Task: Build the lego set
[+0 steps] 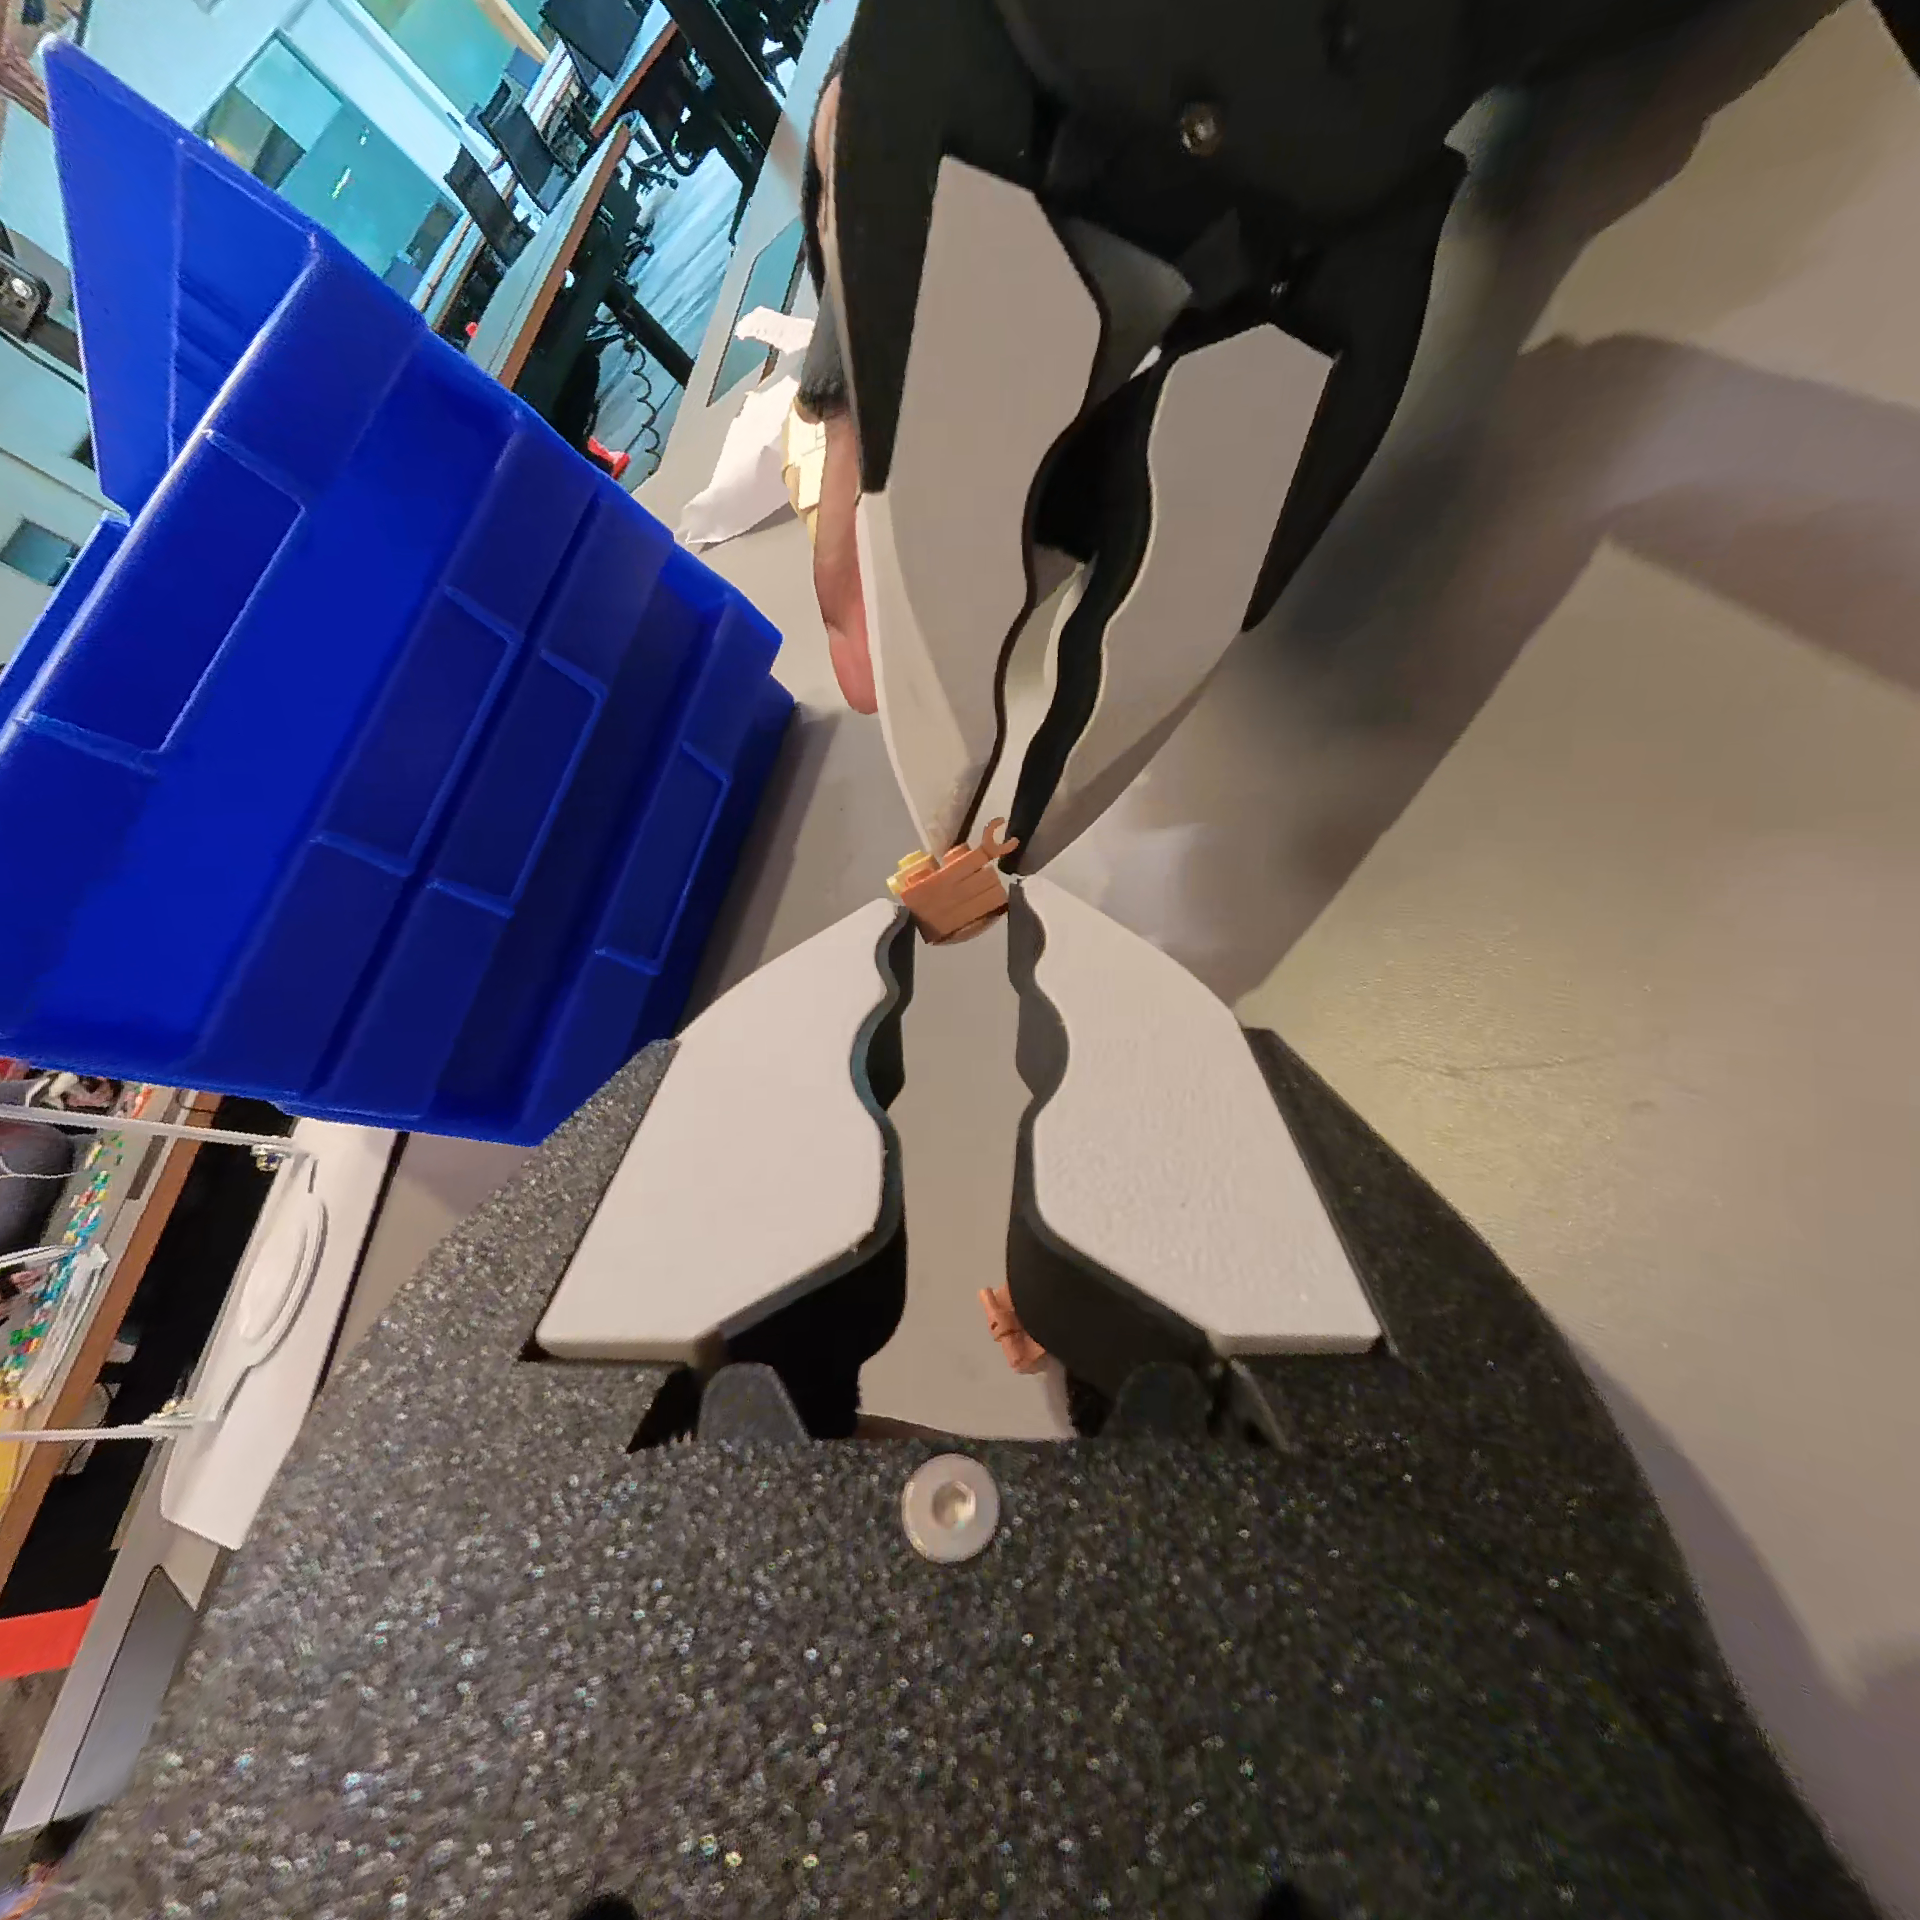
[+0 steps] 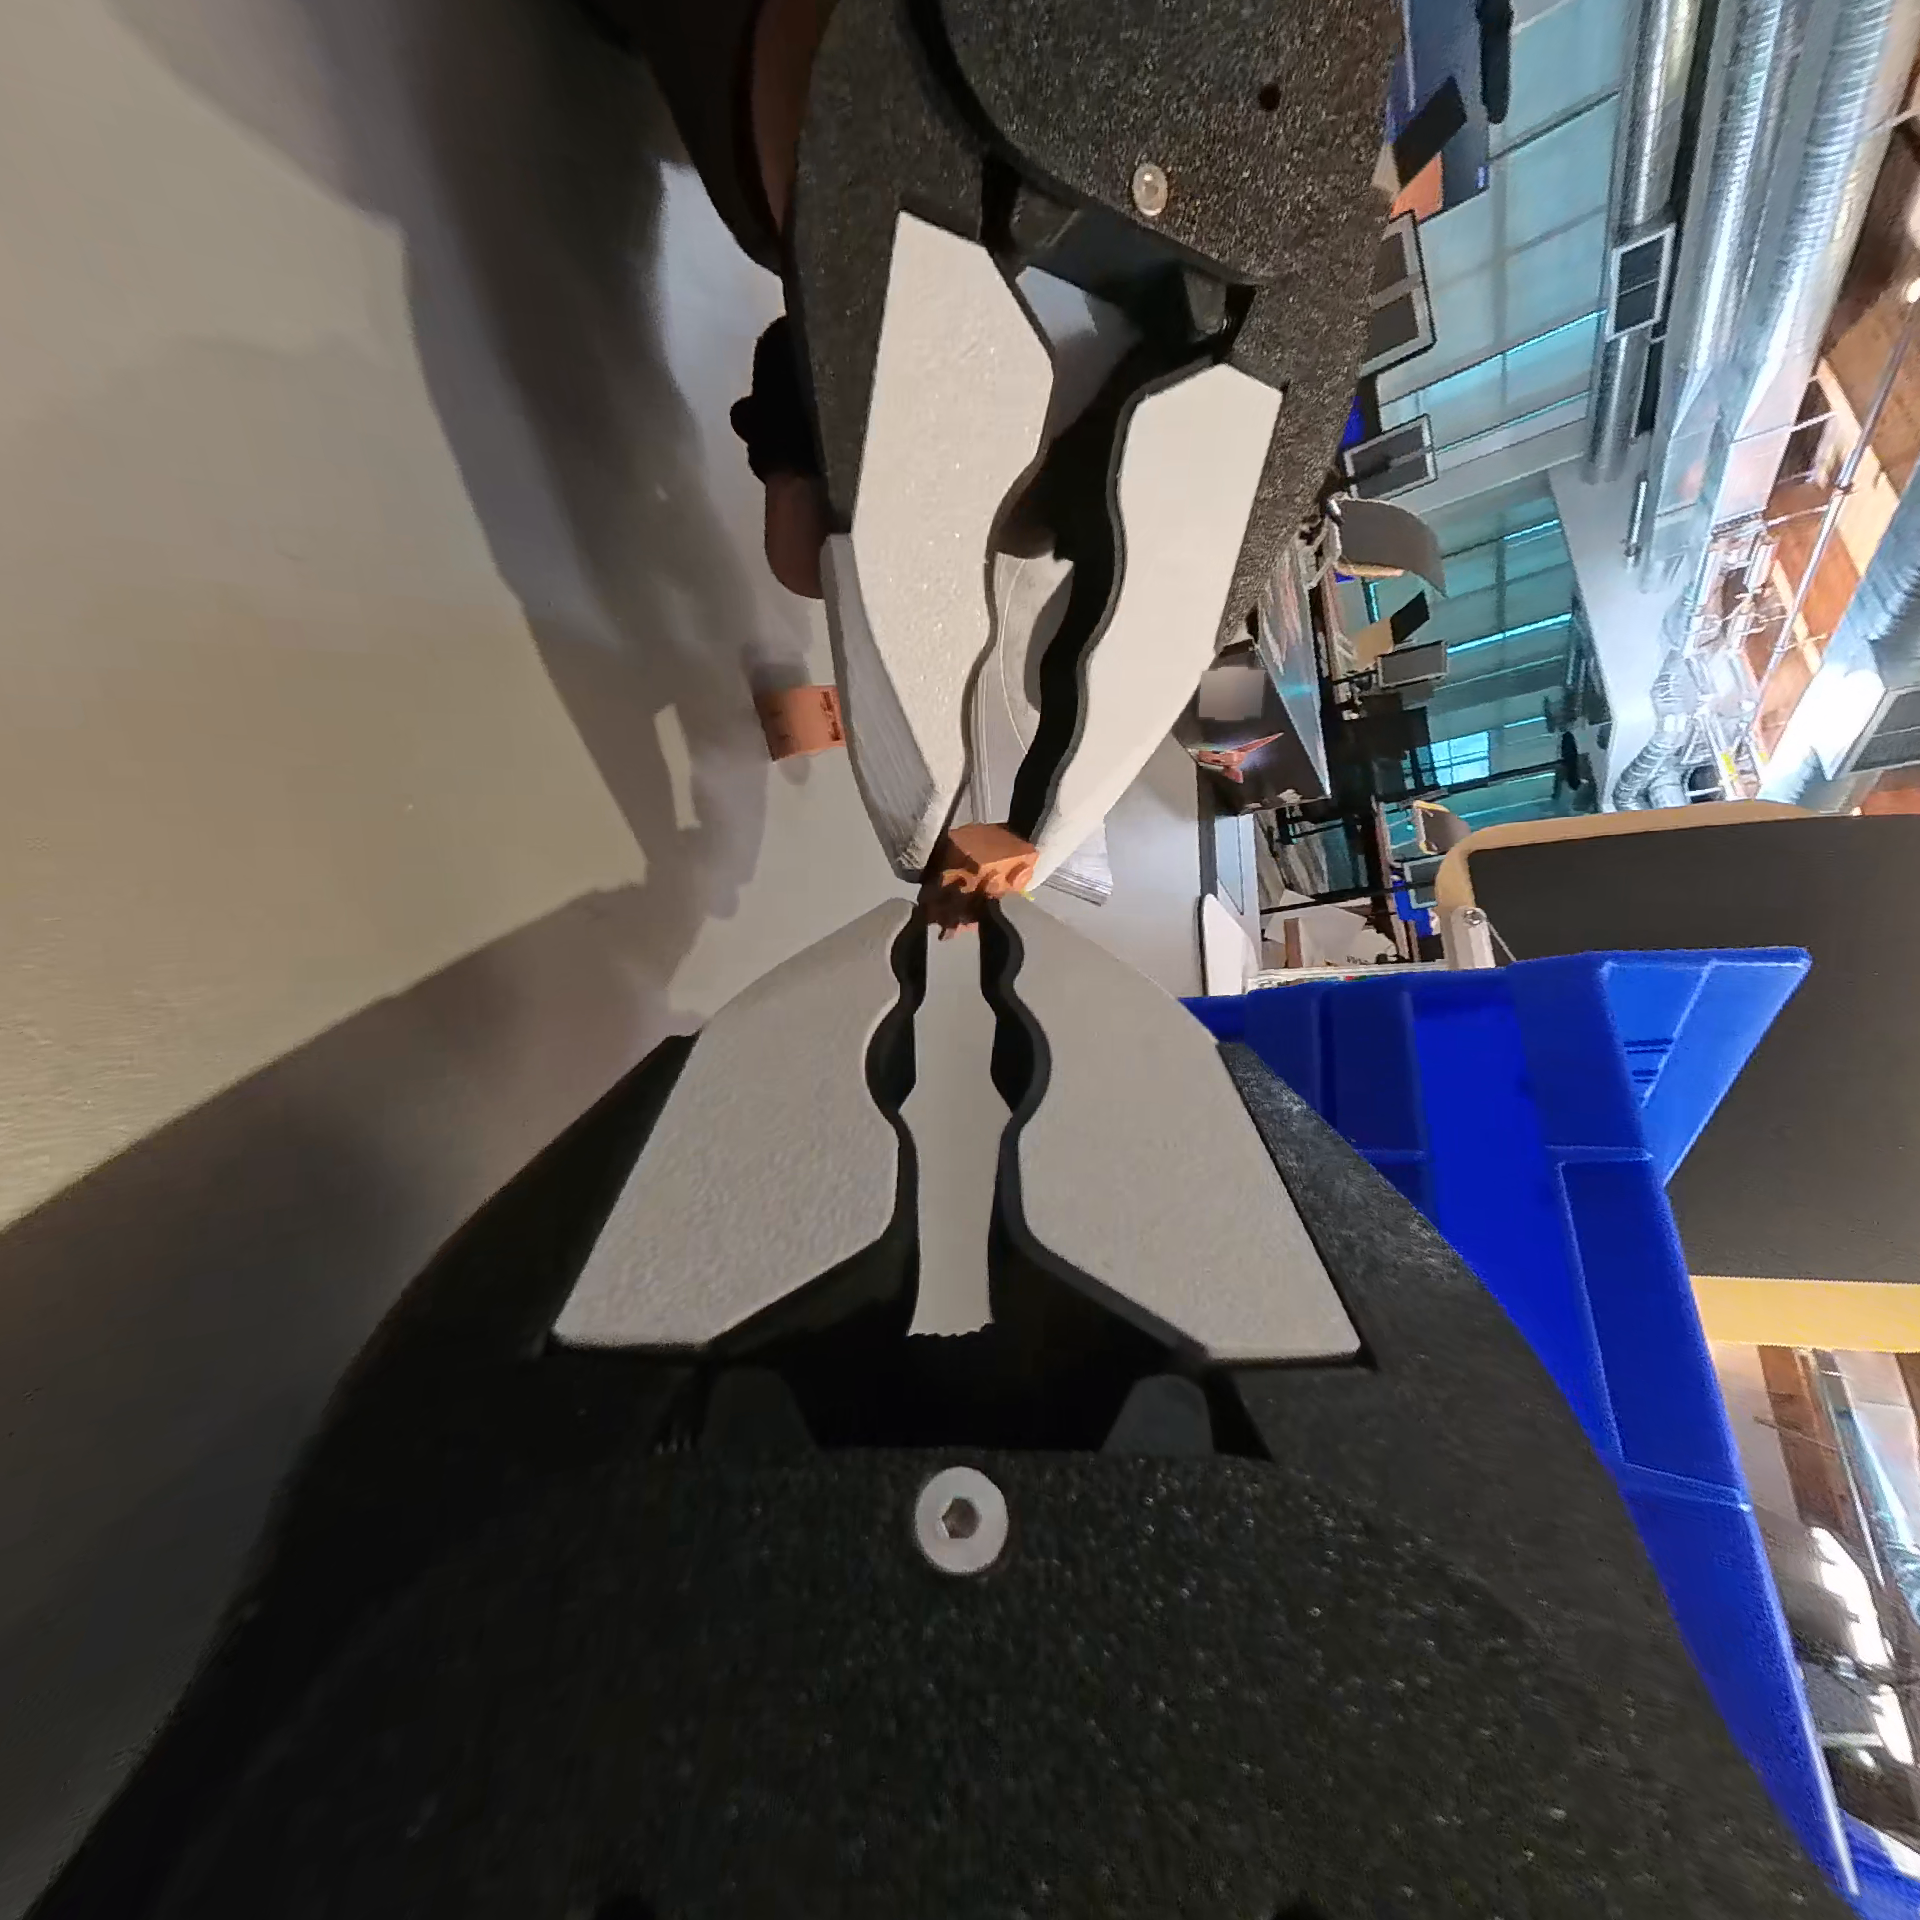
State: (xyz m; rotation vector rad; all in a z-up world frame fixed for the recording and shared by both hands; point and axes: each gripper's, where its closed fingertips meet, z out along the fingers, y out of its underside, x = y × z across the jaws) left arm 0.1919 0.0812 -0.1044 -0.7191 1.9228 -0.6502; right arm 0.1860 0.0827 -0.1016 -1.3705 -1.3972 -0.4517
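My left gripper is shut on a small orange-brown lego assembly with a yellow piece on its left side. My right gripper comes in from above, tip to tip with the left, shut on a small orange clip piece that touches the assembly's top. In the right wrist view my right gripper is at the bottom, the left gripper at the top with the orange assembly in it. Both are held above the grey table.
A blue plastic bin stands close on the left, and shows in the right wrist view. A loose orange piece lies on the table under my left gripper, another farther off. White paper lies behind. My two grippers' fingertips are within a few centimetres of each other.
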